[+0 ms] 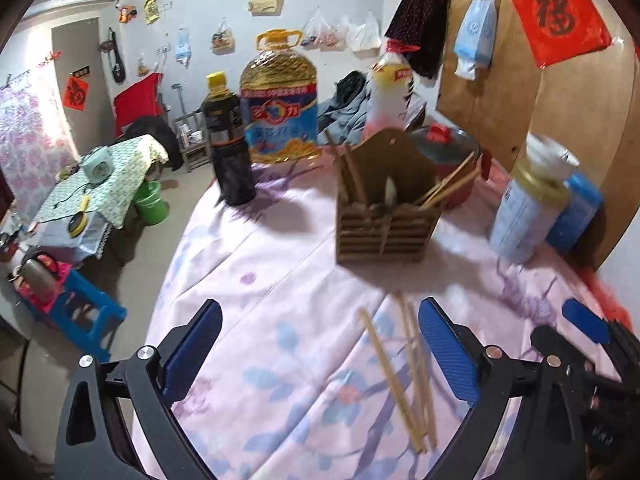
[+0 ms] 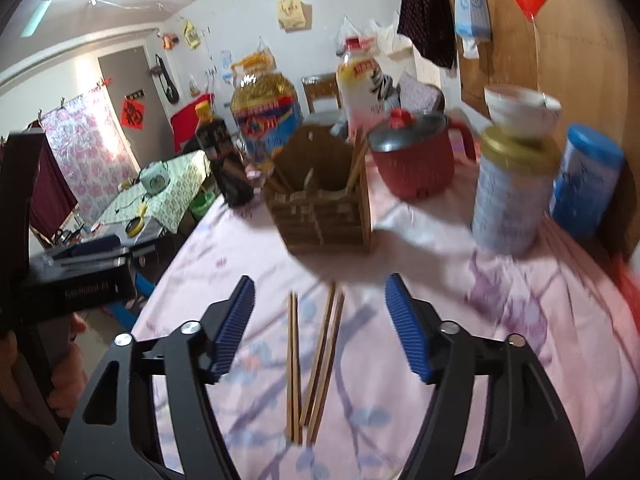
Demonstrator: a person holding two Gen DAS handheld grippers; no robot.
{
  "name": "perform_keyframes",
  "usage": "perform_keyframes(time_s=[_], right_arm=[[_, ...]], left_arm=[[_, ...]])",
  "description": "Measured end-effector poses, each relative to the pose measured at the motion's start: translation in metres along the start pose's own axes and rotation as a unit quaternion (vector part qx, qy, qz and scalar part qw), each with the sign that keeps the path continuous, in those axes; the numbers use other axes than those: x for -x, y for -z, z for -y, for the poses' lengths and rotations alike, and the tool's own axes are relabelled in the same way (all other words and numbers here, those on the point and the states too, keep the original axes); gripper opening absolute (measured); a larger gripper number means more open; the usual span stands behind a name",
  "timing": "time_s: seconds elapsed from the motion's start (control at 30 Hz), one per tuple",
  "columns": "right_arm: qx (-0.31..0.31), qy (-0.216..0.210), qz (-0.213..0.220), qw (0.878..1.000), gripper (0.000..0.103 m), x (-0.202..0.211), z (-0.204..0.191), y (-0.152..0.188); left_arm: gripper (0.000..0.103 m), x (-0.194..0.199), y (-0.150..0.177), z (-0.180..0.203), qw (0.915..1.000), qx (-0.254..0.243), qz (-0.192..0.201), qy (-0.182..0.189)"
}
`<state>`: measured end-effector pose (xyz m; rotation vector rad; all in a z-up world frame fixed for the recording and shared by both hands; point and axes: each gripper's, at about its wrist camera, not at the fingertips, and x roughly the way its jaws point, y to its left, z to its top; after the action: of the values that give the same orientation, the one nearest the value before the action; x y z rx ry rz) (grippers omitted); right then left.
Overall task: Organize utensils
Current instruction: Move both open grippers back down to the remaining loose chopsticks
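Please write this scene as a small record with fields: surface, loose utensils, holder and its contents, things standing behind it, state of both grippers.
surface: pink floral cloth
loose utensils: wooden chopsticks lying flat on the cloth, in front of the holder
holder: slatted wooden utensil holder, upright
holder contents: several chopsticks and a metal spoon
behind holder: dark sauce bottle, oil jug, red pot with lid
left gripper: open, holds nothing
right gripper: open above the loose chopsticks, holds nothing

Tablecloth (image 2: pixel 440 320) pink w/ purple & blue floral print; utensil holder (image 2: pixel 324 216) brown slatted wood; cooker pot (image 2: pixel 414 168) red, grey lid; chopsticks (image 2: pixel 294 364) tan.
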<state>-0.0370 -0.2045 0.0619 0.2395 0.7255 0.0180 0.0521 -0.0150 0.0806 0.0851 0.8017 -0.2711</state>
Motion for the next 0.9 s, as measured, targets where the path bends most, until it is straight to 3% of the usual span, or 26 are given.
perform_keyframes(time_s=[0.43,0.7,0.9], right_arm=[[0.057,-0.065,-0.100,0.991,0.074,-0.028,0.023,0.039],[0.101,-0.088,-0.119,0.984,0.074,-0.030,0.045,0.050],[0.097,-0.073,-0.121,0.985,0.074,-0.036,0.062,0.050]], left_arm=[[0.097,0.025,0.031,0.014,0.9925,0.059,-0.019,-0.106],[0.097,0.014,0.054,0.039,0.9842,0.082,-0.060,-0.145],[0.097,-0.003,0.067,0.043,0.9830,0.091,-0.083,-0.136]])
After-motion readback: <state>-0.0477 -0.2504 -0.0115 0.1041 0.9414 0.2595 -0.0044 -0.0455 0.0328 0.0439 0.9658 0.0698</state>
